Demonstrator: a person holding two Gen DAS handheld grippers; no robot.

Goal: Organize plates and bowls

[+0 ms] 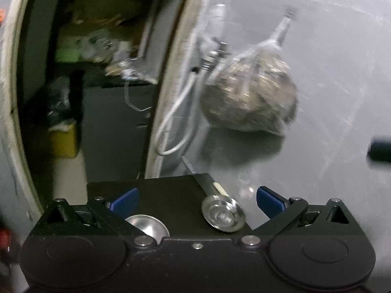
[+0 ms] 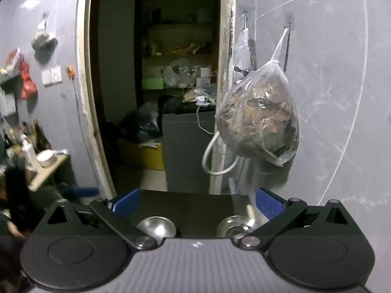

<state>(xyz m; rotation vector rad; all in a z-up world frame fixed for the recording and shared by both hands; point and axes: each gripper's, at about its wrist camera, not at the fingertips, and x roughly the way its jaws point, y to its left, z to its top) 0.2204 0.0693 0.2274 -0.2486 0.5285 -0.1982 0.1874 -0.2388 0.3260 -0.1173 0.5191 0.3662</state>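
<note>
The left claw (image 1: 196, 201) is spread wide and holds nothing. The right claw (image 2: 196, 201) is spread wide too, and it is also empty. Both hang in the air above a dark tabletop (image 1: 171, 195), and both look across at a grey wall (image 2: 330, 97) and a dark doorway (image 2: 156, 73).

Two shiny metal dishes sit on the tabletop, close under the claws. One is a round steel bowl (image 1: 147, 227), partly hidden behind the left claw's body. The other is a small steel plate (image 1: 223, 213), a little apart from the bowl, with what looks like a spoon handle (image 1: 215, 186) touching it.

A clear bag of dry brown stuff (image 2: 259, 117) hangs from a hook on the wall, past the far edge of the table. A white cord (image 2: 215, 156) loops down beside it.

The left view is blurry, so that claw may be moving fast. A fast claw could knock the plate or bowl off the table. The metal is smooth, so a weak pinch could let it slip.
</note>
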